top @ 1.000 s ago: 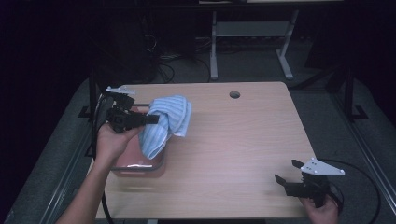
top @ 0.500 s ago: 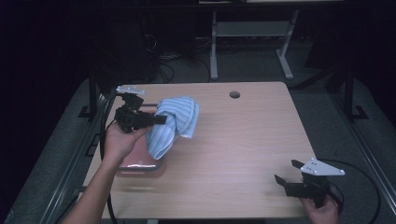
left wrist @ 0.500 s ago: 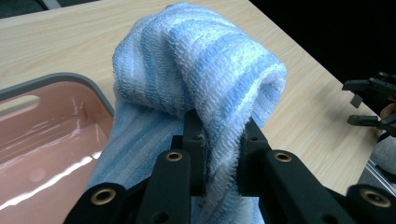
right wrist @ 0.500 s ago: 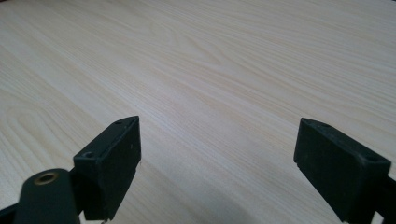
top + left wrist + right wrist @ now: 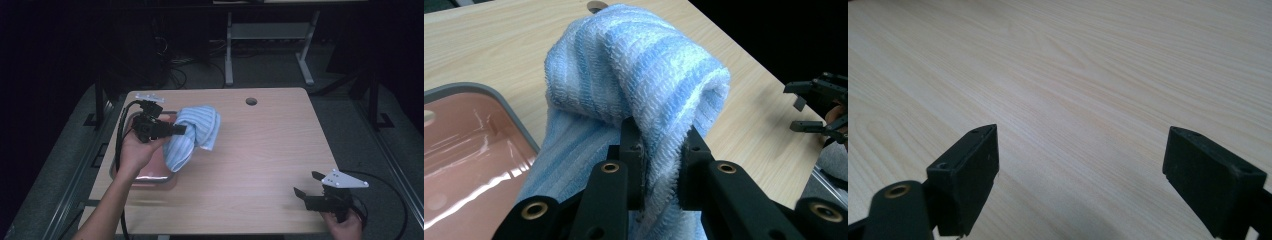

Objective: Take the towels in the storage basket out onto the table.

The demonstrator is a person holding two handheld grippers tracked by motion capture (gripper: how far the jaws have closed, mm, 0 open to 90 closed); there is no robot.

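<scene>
High view: the left gripper (image 5: pixel 181 130) is lifted above the left part of the table (image 5: pixel 260 150), its jaws clamped on a blue-and-white striped towel (image 5: pixel 196 134). The towel hangs bunched from the jaws, its lower end drooping over the right edge of a pink tray (image 5: pixel 150 175) with a grey rim that lies on the table near the left edge. The right gripper (image 5: pixel 306 184) rests low at the table's near right corner, well apart from the towel, jaws spread with nothing between them.

Left gripper view: the two black jaws pinch a thick fold of the towel (image 5: pixel 639 80), which bulges up and over them; the tray (image 5: pixel 469 145) lies below and to the left, and the right gripper (image 5: pixel 809 112) shows far off at the right edge, over the table (image 5: pixel 499 40).

Right gripper view: the right gripper (image 5: pixel 1080 165) has its jaws wide apart and empty, just above bare table (image 5: pixel 1073 65) wood
</scene>
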